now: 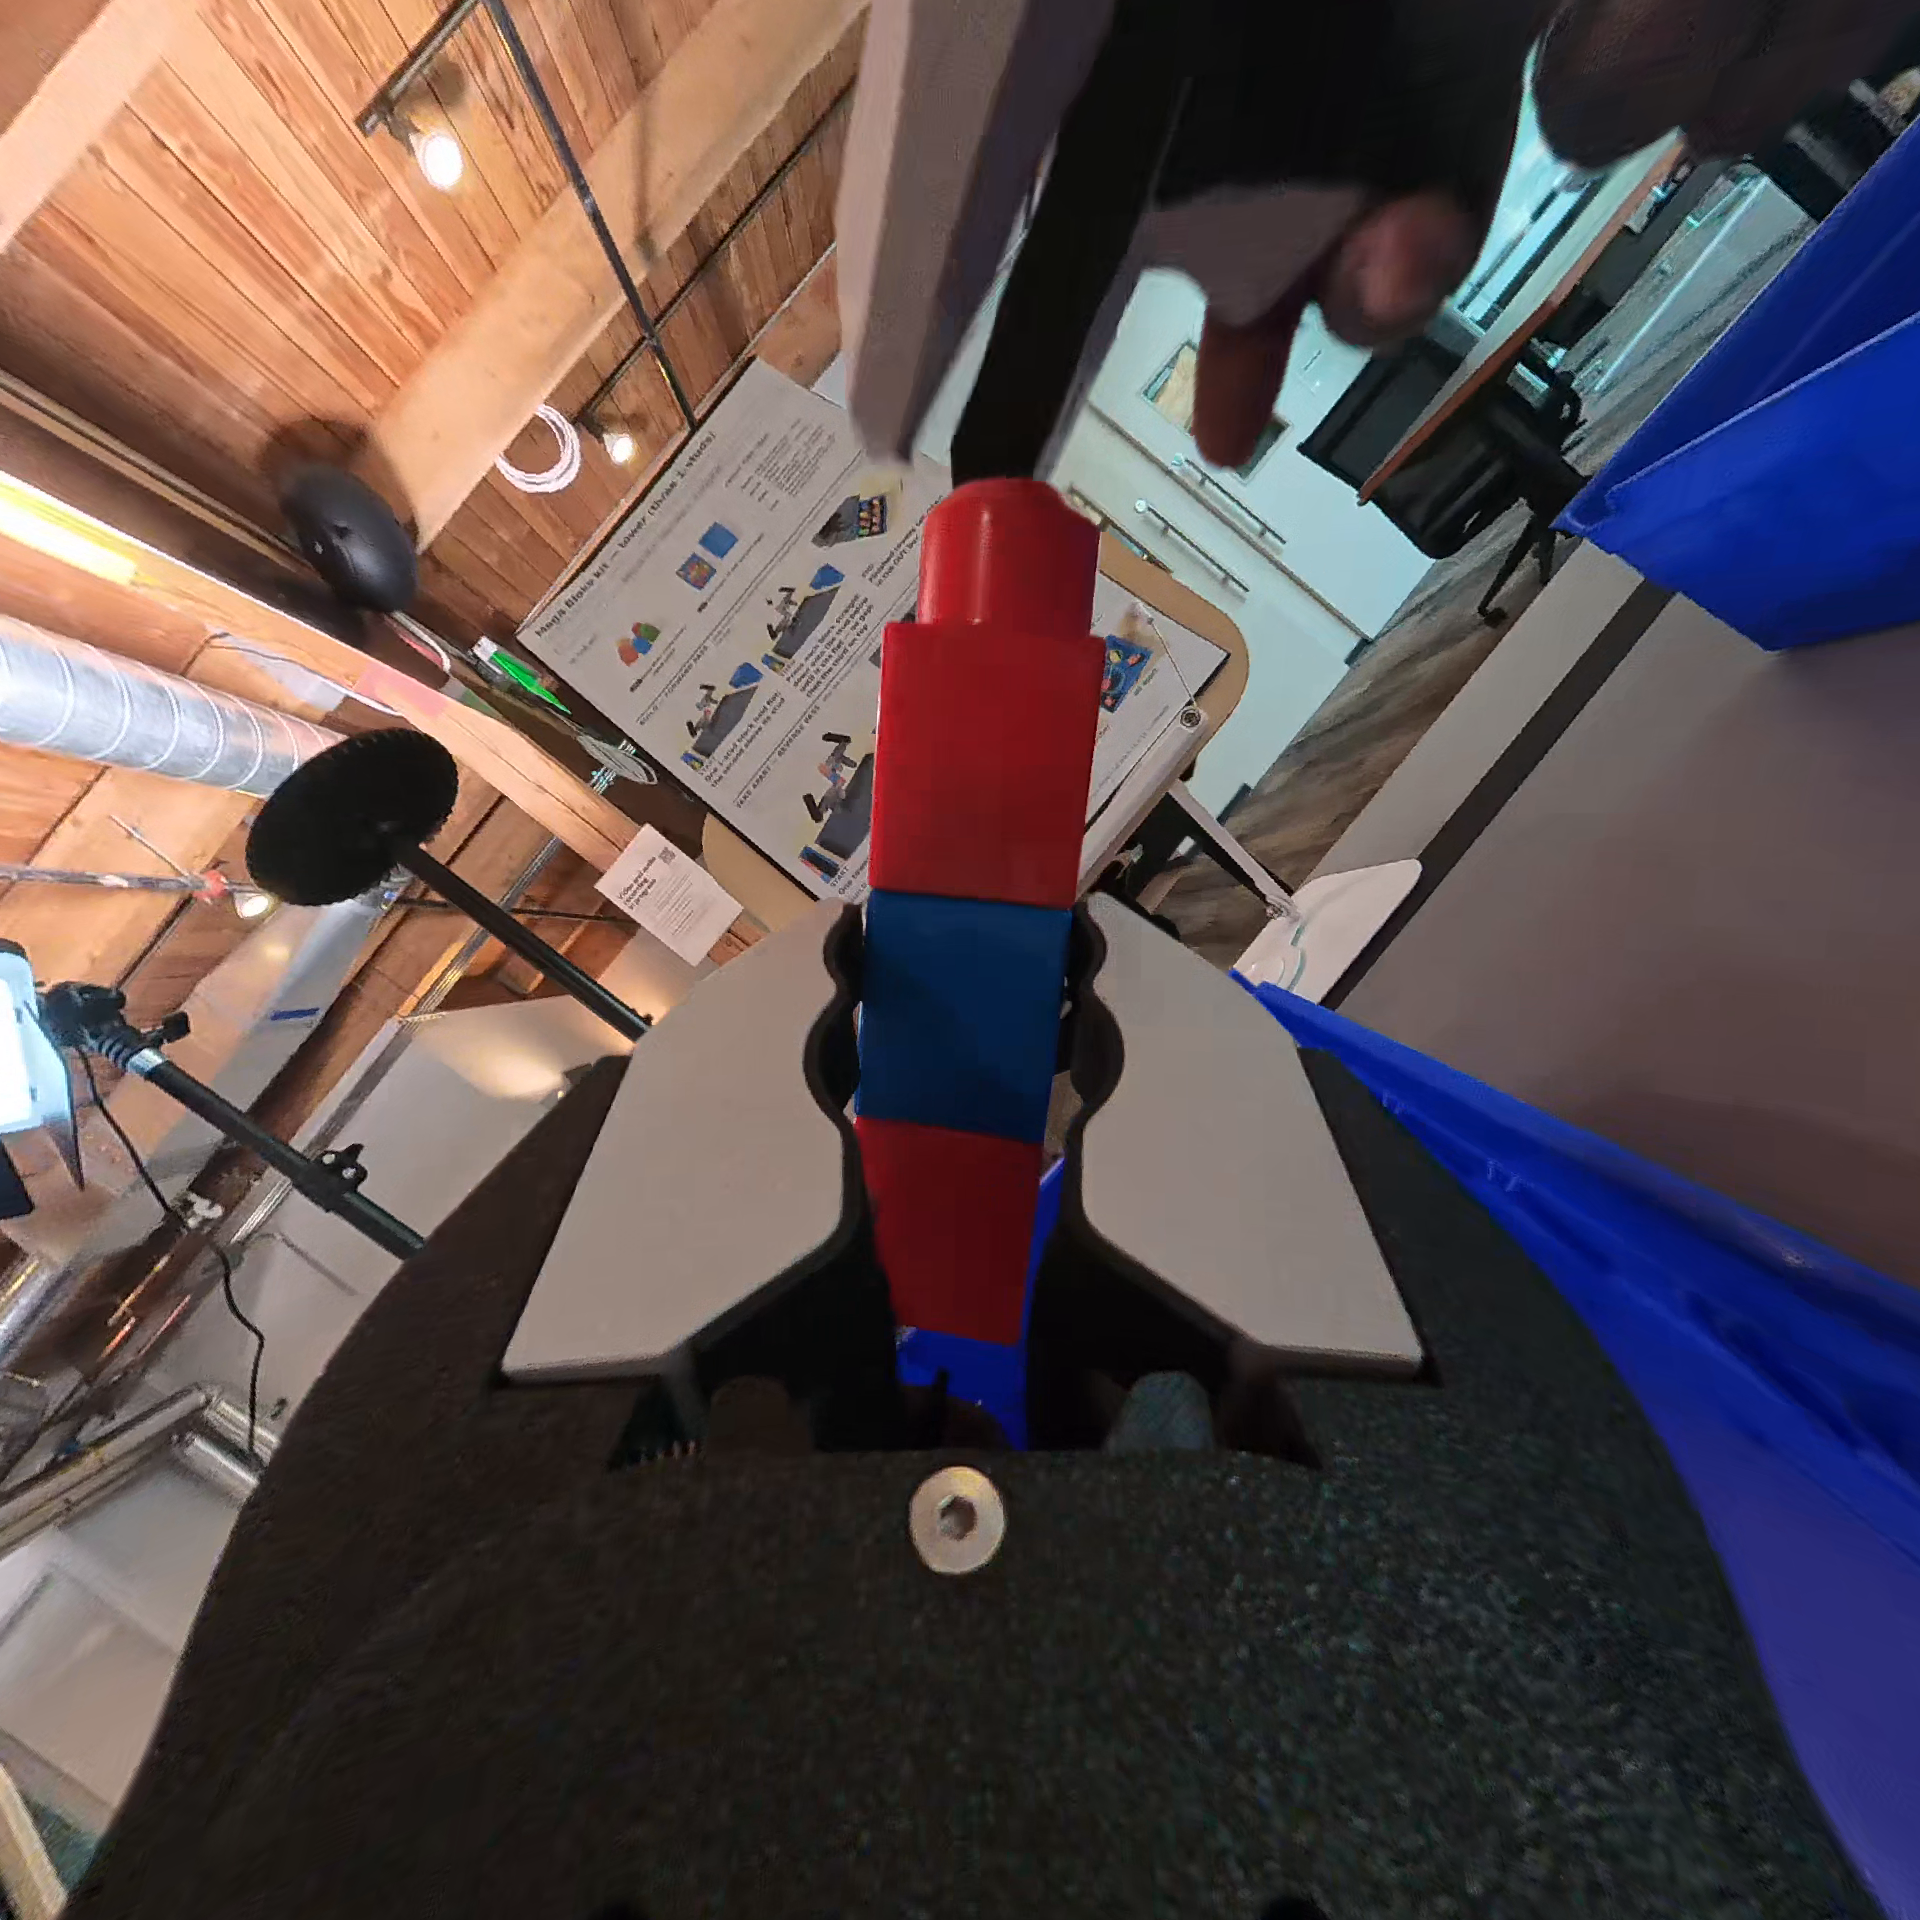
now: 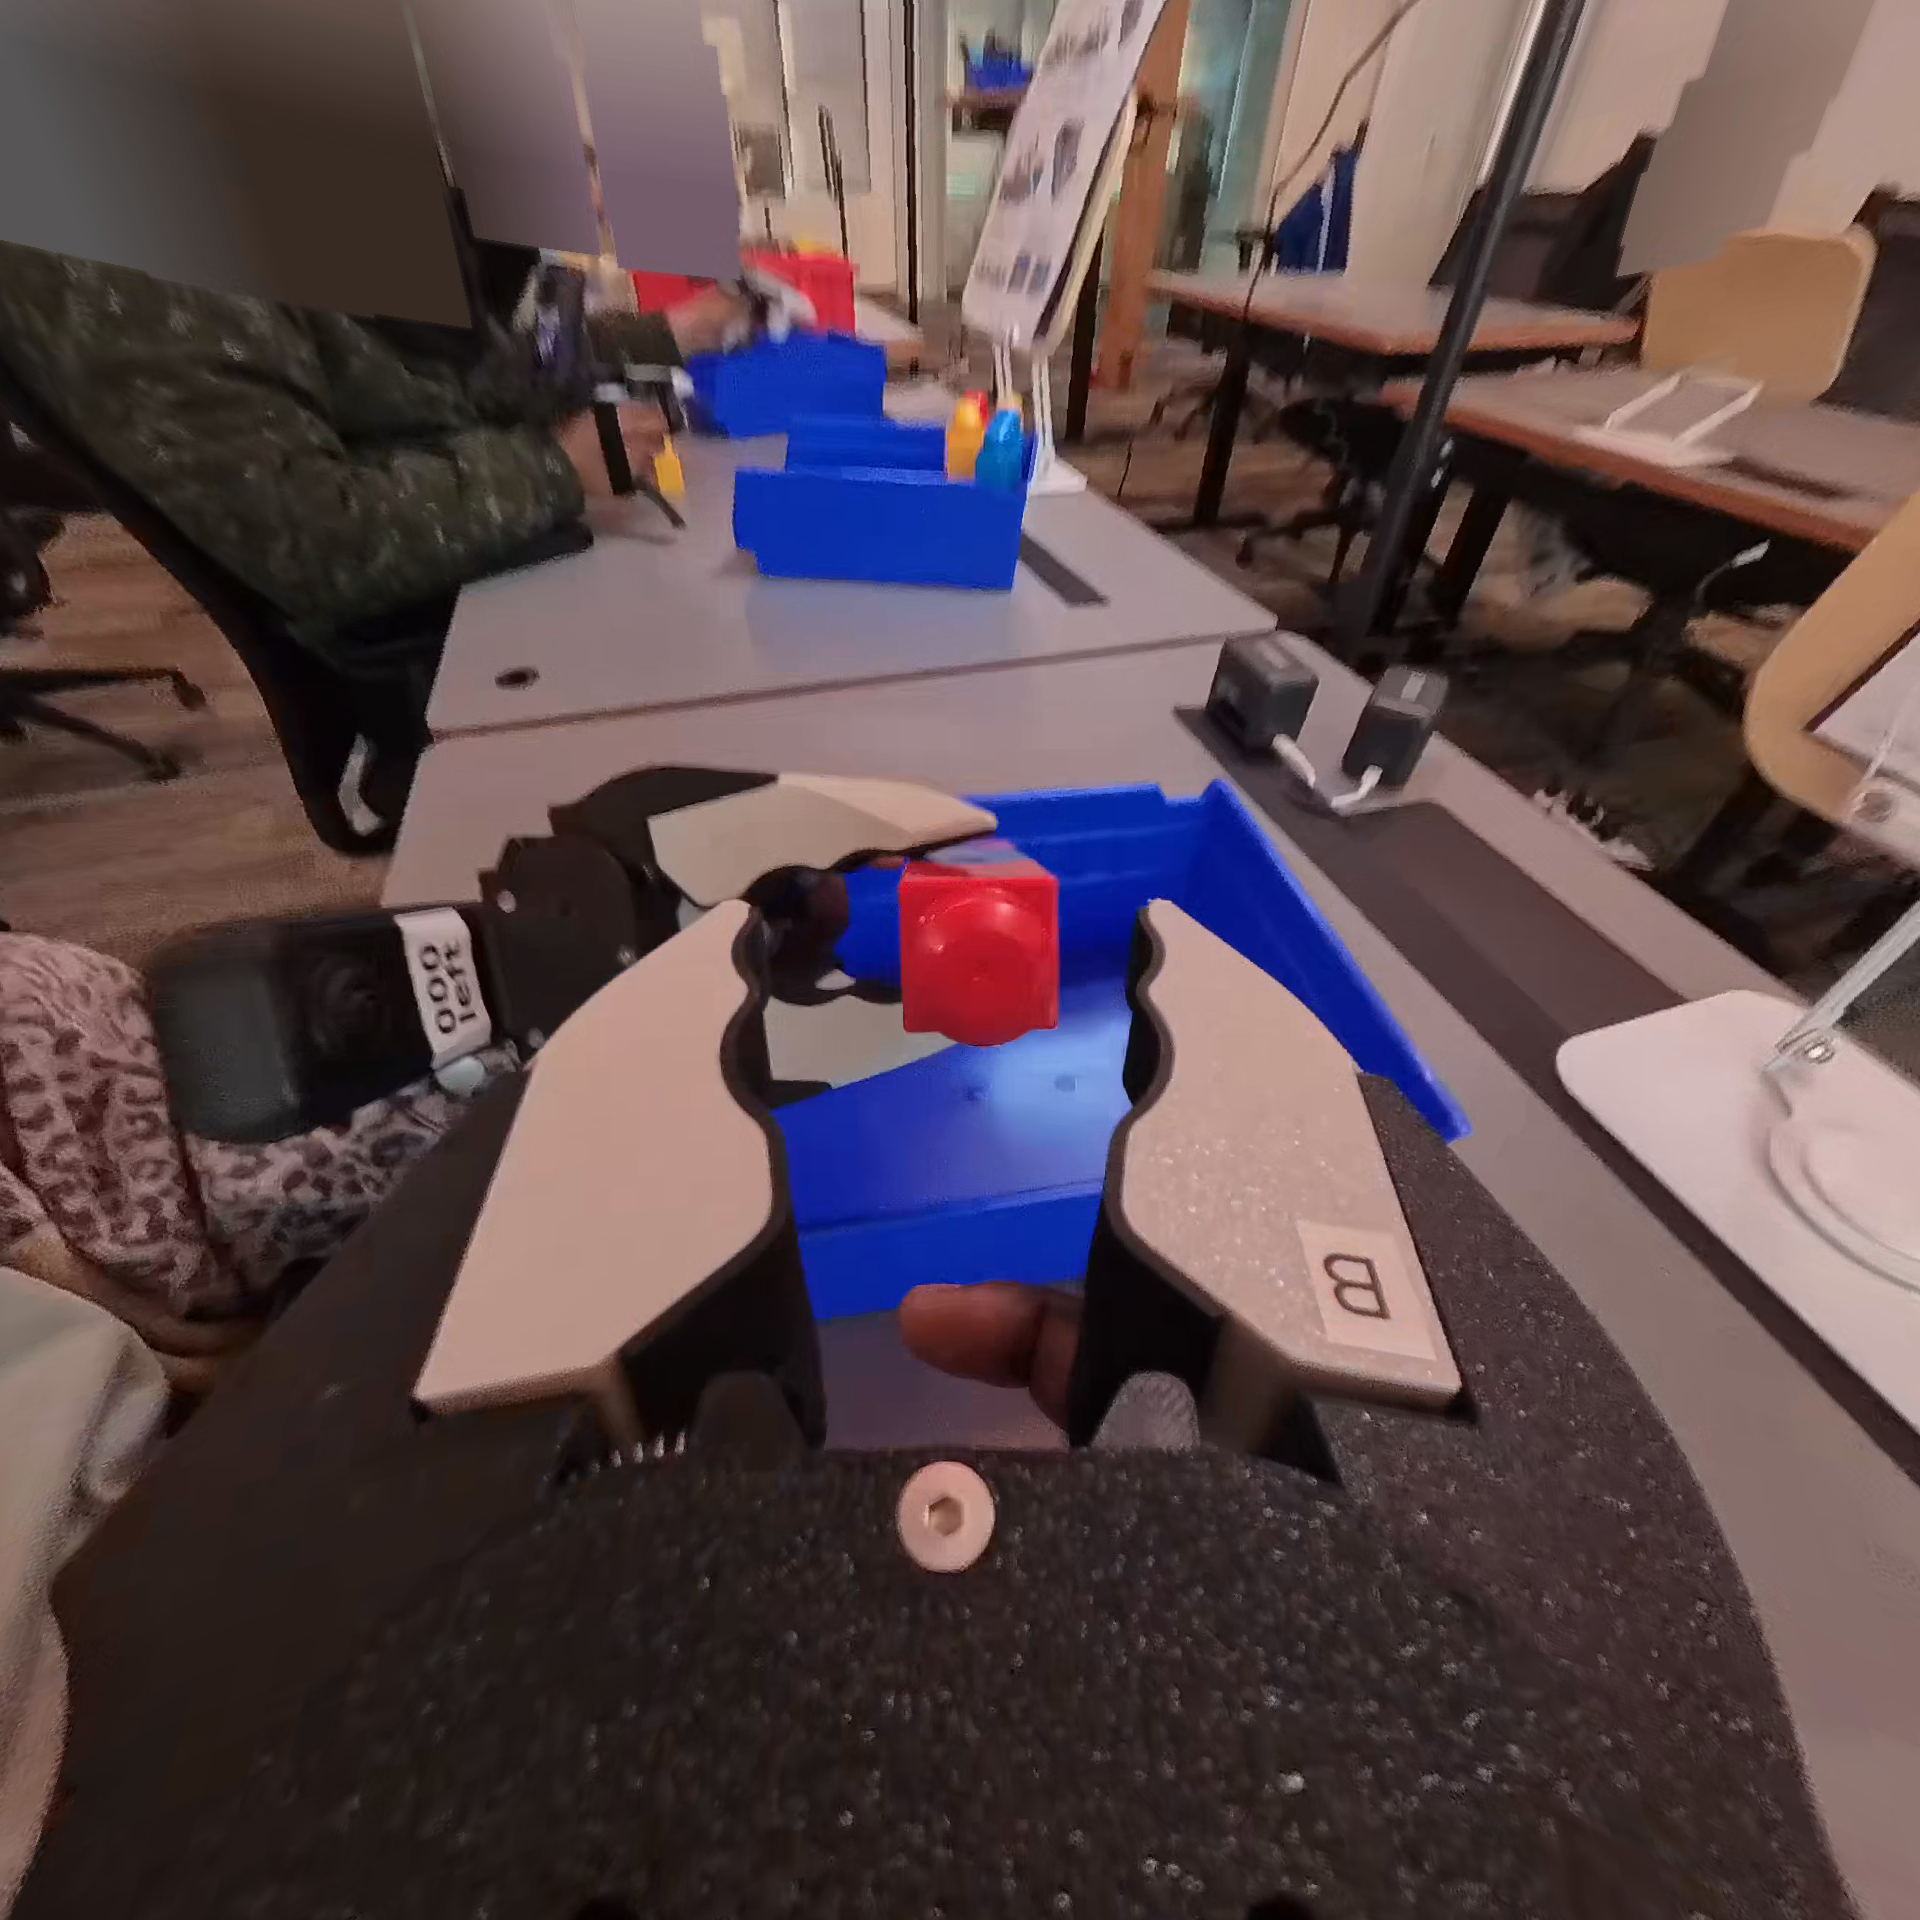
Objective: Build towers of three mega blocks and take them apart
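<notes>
So you've basically got a full tower (image 1: 971,925) done here: red block on the end, blue block (image 1: 961,1013) in the middle, another red one behind it, all snapped together in a line. Your left gripper (image 1: 961,1023) is pinching it around that blue middle block, fingers pressed in on both sides, holding it up off the table and over the blue bin (image 2: 1278,904). Your right gripper (image 2: 940,997) is spread wide with nothing in it, lined up so the studded end of the top red block (image 2: 979,961) sits between its fingertips but clear of both. My guess is the build half of this round is finished and the take-apart half hasn't started, so next you'd close the right one on that end block and pull. Can't tell if there are loose blocks in the bin.
</notes>
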{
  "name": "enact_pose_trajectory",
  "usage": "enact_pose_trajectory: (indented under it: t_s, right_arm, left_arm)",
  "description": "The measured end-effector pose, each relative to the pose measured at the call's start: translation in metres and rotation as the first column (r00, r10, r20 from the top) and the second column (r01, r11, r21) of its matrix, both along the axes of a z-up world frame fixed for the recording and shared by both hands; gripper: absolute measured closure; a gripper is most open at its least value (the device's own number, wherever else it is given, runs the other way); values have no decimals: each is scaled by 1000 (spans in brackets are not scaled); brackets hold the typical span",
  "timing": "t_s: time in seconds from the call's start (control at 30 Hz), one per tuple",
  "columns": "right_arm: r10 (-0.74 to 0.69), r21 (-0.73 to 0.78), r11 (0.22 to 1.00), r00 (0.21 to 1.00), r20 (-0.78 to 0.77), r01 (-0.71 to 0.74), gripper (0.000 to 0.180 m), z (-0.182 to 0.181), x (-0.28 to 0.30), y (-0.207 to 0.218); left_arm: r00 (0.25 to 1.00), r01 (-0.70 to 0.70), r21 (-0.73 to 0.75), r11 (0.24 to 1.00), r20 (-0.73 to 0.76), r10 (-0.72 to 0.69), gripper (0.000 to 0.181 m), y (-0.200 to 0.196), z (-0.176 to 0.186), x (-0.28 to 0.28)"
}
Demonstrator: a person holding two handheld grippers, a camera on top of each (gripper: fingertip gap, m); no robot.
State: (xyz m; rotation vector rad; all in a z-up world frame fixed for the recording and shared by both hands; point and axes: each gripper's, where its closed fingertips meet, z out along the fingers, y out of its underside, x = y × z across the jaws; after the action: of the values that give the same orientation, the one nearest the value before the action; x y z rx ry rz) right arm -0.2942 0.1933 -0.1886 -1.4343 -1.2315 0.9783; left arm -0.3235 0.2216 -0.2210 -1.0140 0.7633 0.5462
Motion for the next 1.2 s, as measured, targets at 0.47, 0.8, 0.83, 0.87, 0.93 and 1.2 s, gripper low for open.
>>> enact_pose_trajectory:
  t_s: [0.47,0.8,0.83,0.87,0.93,1.2]
  right_arm:
    - [-77,88,994,985,156,63,145,-27,-6,9]
    - [-87,83,994,968,235,69,147,-21,13,3]
    - [-89,86,994,967,240,71,147,-21,14,2]
    - [-116,96,991,965,237,96,147,-18,18,5]
    - [-244,136,965,955,169,222,147,5,45,22]
    - [-641,73,760,763,-78,646,147,53,222,76]
  left_arm:
    - [996,38,-13,999,-84,-39,143,-1,-7,12]
    - [994,47,5,999,-103,-46,144,-6,-2,23]
    - [994,46,5,999,-100,-46,144,-7,-1,24]
    - [996,6,-11,1000,-94,-7,144,-3,-3,18]
    - [985,-157,-58,986,-85,152,144,14,-12,-24]
    - [975,-1,-32,999,223,9,144,-1,16,-37]
